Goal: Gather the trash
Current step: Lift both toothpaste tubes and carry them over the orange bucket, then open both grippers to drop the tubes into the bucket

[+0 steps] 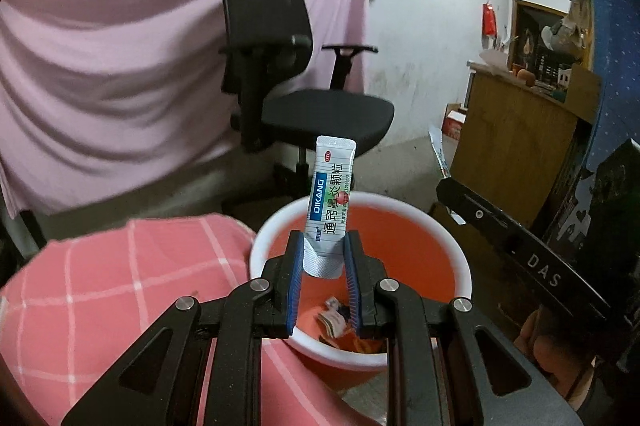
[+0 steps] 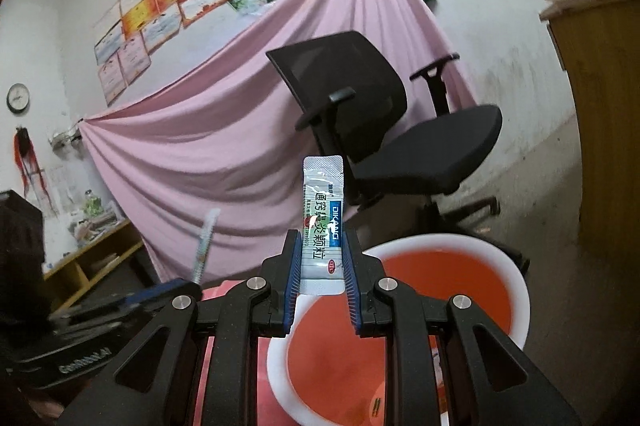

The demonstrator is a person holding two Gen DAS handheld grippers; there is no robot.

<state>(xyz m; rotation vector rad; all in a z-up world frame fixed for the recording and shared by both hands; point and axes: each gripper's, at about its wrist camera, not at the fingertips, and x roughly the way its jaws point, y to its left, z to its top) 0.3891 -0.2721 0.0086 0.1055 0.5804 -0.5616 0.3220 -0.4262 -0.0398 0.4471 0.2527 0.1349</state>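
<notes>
My left gripper (image 1: 323, 246) is shut on a white DIKANG medicine sachet (image 1: 330, 197) that stands upright over the orange trash bin with a white rim (image 1: 464, 258). Several scraps of trash (image 1: 332, 318) lie at the bin's bottom. My right gripper (image 2: 322, 244) is shut on a second DIKANG sachet (image 2: 322, 222), held upright just above the near rim of the same bin (image 2: 520, 290). The left gripper (image 2: 120, 302) and its sachet, seen edge-on (image 2: 204, 246), show at the left of the right wrist view. The right gripper's body (image 1: 520, 242) shows at the right of the left wrist view.
A table with a pink checked cloth (image 1: 100, 286) lies left of the bin. A black office chair (image 1: 288, 73) stands behind it before a pink drape (image 1: 100, 65). A wooden cabinet (image 1: 516, 137) stands at the right.
</notes>
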